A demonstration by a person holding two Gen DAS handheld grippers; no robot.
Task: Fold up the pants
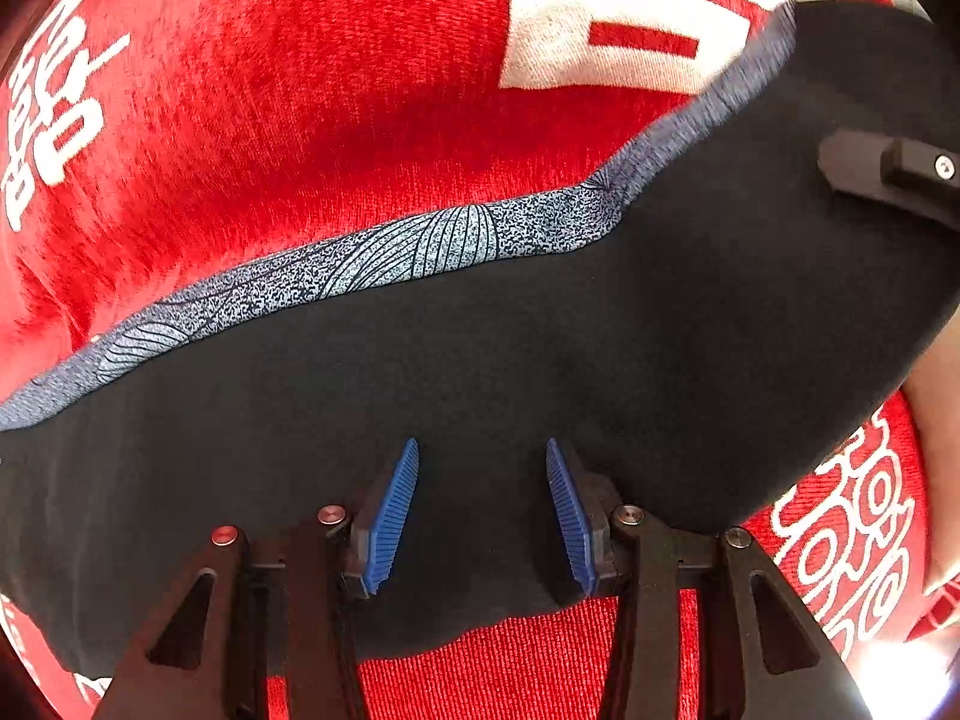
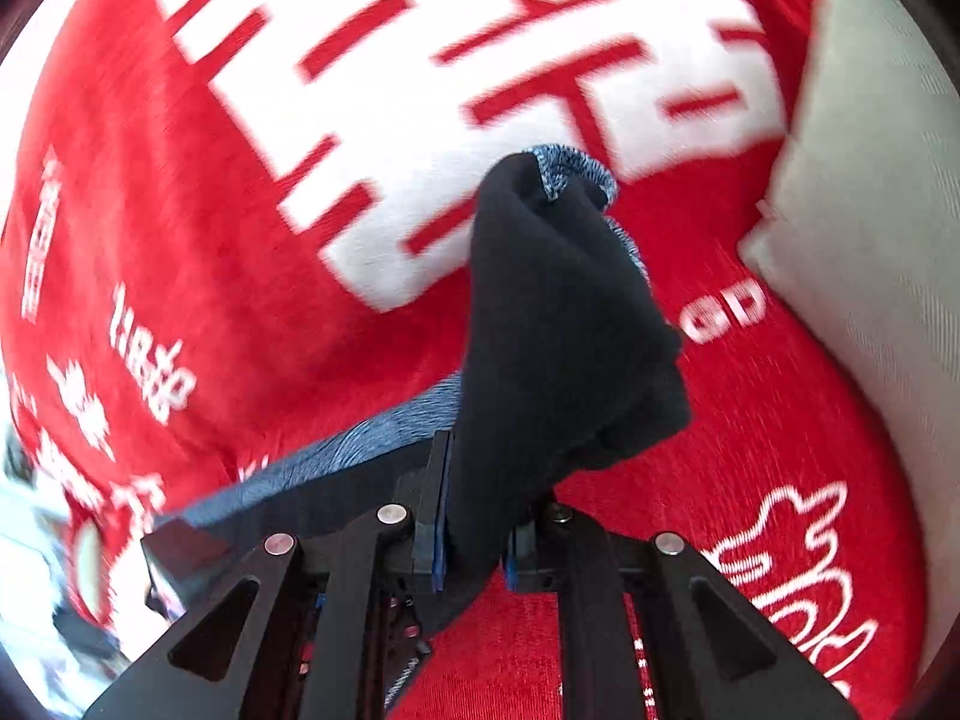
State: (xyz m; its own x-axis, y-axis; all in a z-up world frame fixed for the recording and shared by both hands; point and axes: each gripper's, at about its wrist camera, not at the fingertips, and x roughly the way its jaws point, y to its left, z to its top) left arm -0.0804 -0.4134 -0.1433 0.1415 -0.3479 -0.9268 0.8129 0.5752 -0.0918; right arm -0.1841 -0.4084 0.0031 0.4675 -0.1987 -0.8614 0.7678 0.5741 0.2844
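Observation:
Black pants (image 1: 540,360) with a blue-grey patterned band (image 1: 372,258) stretch across the left wrist view, their edge raised off the red blanket. My left gripper (image 1: 480,444) has its blue pads (image 1: 390,516) partly closed, tips pressed into a fold of the black cloth. At the upper right of that view, part of my right gripper (image 1: 888,174) rests on the cloth. In the right wrist view my right gripper (image 2: 474,540) is shut on a bunched end of the pants (image 2: 558,330), which stands up in a twisted peak; the patterned band (image 2: 336,450) trails to the left.
A red blanket (image 1: 300,90) with large white lettering (image 2: 420,120) lies under everything. A pale grey cushion or sheet (image 2: 870,210) borders it on the right. A hand (image 1: 942,420) shows at the right edge. Blurred clutter (image 2: 36,570) sits at the lower left.

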